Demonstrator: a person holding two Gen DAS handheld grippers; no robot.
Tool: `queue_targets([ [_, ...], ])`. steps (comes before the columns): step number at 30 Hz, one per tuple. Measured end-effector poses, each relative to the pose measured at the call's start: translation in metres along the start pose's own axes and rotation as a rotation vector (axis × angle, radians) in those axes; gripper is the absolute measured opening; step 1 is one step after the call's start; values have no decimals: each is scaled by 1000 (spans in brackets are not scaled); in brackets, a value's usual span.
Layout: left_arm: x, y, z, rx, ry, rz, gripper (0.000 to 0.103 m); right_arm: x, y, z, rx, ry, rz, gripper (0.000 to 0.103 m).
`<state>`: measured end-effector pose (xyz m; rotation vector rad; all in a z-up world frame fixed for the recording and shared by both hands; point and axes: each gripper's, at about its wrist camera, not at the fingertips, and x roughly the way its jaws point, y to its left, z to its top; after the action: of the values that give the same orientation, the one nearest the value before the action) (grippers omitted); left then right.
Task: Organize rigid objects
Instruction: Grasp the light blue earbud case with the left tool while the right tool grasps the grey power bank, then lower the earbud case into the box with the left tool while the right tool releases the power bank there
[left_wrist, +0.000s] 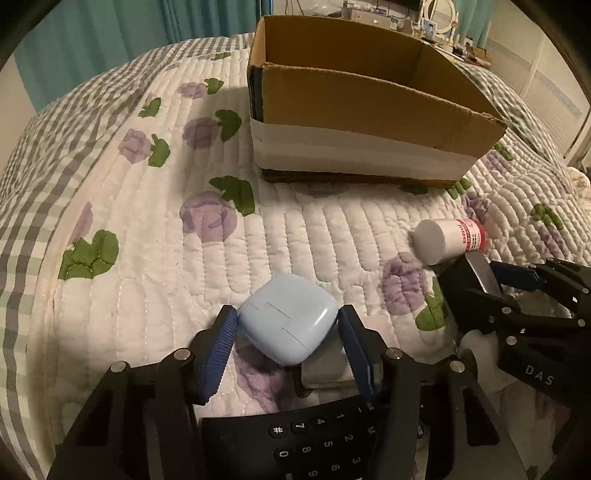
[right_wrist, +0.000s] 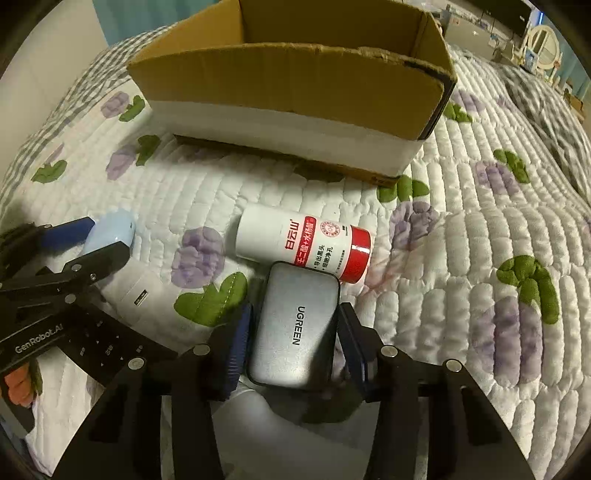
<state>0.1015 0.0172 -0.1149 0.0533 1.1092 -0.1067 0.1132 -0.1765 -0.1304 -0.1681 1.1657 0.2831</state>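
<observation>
Left gripper (left_wrist: 288, 332) grasps the pale blue earbud case (left_wrist: 288, 320), its blue ribbed pads pressed against the case's two sides, low over the quilted bed (left_wrist: 147, 258). From the right wrist view the same case (right_wrist: 110, 230) shows at the far left, pinched between the left gripper's fingers. Right gripper (right_wrist: 293, 332) is clenched on the grey UGREEN charger (right_wrist: 295, 328), which sits lengthwise between its pads with the printed name facing up. Just beyond the charger's far end lies the white bottle with a red cap (right_wrist: 304, 242), on its side on the bed, its cap pointing right; bottle and charger look to be touching or nearly so, I cannot tell which. Farther ahead of both grippers stands the open cardboard box (right_wrist: 295, 85), its near wall banded in white. A black keypad remote (left_wrist: 314, 443) lies under the left gripper, close to the camera, and a white adapter (right_wrist: 136, 291) with a USB port rests beside it on the bed.
</observation>
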Motion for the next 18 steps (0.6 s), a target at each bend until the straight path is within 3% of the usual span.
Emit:
queue_targets([
  [10, -25, -5, 6, 2, -57, 7, 57, -32, -7, -4, 17, -121, 40, 44],
  [18, -61, -23, 26, 4, -202, 37, 57, -66, -14, 10, 11, -210, 51, 43],
])
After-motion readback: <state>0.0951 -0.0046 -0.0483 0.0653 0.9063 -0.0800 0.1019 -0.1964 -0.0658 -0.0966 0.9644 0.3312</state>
